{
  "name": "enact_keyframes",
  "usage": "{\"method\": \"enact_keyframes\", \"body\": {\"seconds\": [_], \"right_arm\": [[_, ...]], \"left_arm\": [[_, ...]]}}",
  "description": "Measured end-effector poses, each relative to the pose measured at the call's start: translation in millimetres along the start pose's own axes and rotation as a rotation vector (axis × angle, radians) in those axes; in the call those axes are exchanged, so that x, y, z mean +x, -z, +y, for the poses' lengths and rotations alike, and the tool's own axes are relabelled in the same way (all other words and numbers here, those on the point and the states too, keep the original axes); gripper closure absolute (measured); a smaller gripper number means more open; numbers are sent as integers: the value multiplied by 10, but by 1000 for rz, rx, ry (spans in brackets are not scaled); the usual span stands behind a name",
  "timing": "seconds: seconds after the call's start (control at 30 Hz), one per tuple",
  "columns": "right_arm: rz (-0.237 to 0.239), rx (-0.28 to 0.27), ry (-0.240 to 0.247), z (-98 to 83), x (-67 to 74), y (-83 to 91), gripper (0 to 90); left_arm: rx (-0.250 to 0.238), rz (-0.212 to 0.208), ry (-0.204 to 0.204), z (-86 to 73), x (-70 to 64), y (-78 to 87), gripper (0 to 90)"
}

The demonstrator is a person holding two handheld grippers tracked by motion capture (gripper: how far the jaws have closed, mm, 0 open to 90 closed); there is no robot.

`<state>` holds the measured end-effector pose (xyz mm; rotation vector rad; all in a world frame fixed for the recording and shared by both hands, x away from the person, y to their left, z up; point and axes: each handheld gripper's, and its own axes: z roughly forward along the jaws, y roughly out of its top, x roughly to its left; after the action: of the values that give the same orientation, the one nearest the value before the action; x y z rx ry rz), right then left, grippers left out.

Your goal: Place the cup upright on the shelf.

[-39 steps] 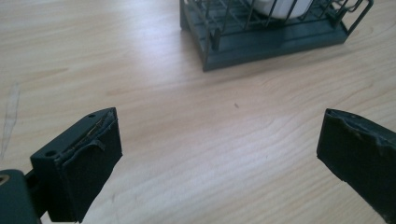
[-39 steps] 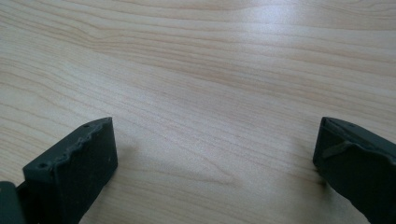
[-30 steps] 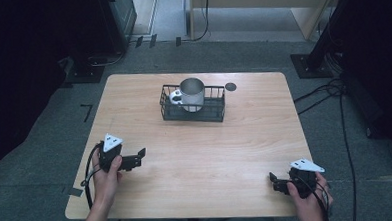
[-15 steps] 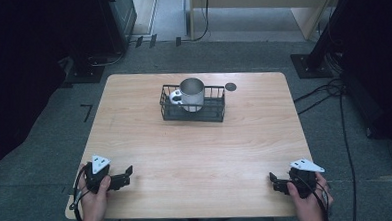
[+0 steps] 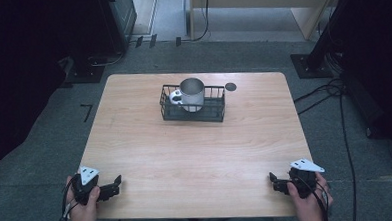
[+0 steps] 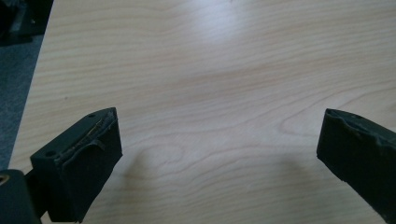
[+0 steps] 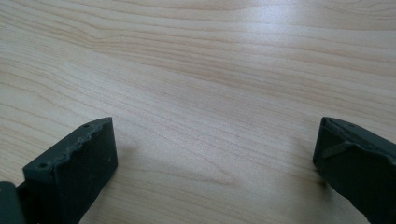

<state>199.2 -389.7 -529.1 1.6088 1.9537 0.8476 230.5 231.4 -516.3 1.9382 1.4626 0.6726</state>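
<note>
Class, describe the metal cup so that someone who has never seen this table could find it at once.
Start at the wooden table and look to its far edge, where a black wire basket sits near the middle. The metal cup stands upright inside it, beside a small white object. It is the one shiny, silvery cylinder there, rising above the basket's rim.

One basket (image 5: 193,110), one mug (image 5: 192,94), two claws (image 5: 118,184).

Mug (image 5: 192,93) in basket (image 5: 193,112) — table's (image 5: 196,160) far side.

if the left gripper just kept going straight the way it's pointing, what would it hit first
Likely nothing soon: the left gripper points right along the near edge of the table, jaws open over bare wood. The right gripper lies far along that line; the basket sits well off it.
</note>
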Motion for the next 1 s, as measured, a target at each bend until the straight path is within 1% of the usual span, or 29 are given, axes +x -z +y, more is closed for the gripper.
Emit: {"method": "enact_keyframes", "body": {"seconds": [0.07,0.13,0.17,0.2,0.23,0.37,0.53,1.0], "right_arm": [[0,0,1,0,-1,0,0],[0,0,1,0,-1,0,0],[0,0,1,0,-1,0,0],[0,0,1,0,-1,0,0],[0,0,1,0,-1,0,0],[0,0,1,0,-1,0,0],[0,0,0,0,0,0,0],[0,0,1,-1,-1,0,0]], "left_arm": [[4,-5,12,-21,35,3,6],[4,-31,16,-27,51,-1,6],[13,-43,7,-29,48,-12,6],[25,-40,-11,-32,31,-31,6],[29,-42,-19,-35,20,-38,1],[29,-35,-11,-36,9,-38,0],[40,-40,-17,-16,16,-47,0],[38,-39,-16,-21,15,-46,0]]}}
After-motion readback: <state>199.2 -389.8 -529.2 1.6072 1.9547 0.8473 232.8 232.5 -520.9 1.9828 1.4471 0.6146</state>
